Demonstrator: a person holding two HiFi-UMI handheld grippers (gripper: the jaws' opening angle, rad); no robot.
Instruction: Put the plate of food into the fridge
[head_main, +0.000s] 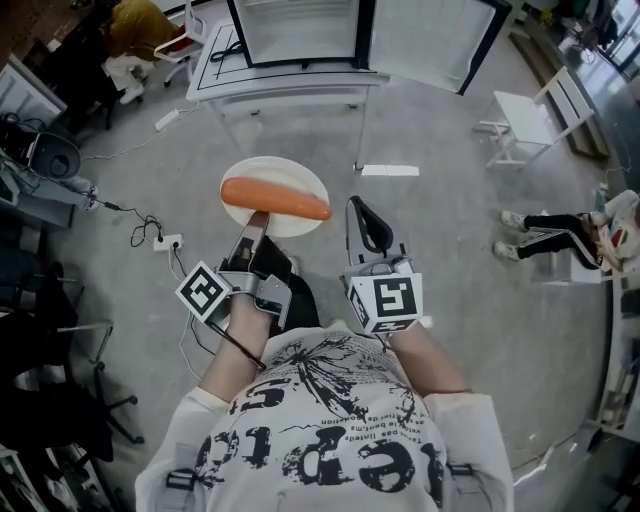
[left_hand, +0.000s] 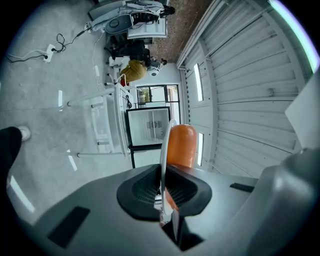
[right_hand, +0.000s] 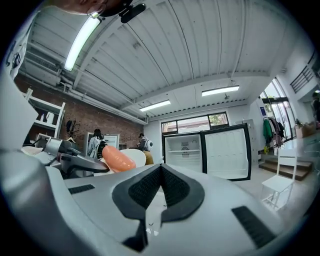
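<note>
Floor (head_main: 450, 260): bare grey concrete, open between the person and the desk.
Desk (head_main: 290, 88): white, carries the fridge.
Fridge (head_main: 295, 30): door swung open past desk's right edge.
Shirt (head_main: 330, 440): large printed letters, not legible.
Plate (head_main: 275, 167): white, over the floor, short of desk's near edge.
Food (head_main: 275, 198): orange sausage lying across the plate.
Left gripper (head_main: 260, 218): pinched narrow on plate's near rim.
Right gripper (head_main: 362, 210): jaws together, empty, just right of the plate.

left gripper (head_main: 259, 220) held level, jaws clamped on the plate (head_main: 276, 168); right gripper (head_main: 362, 212) level, jaws together.
</note>
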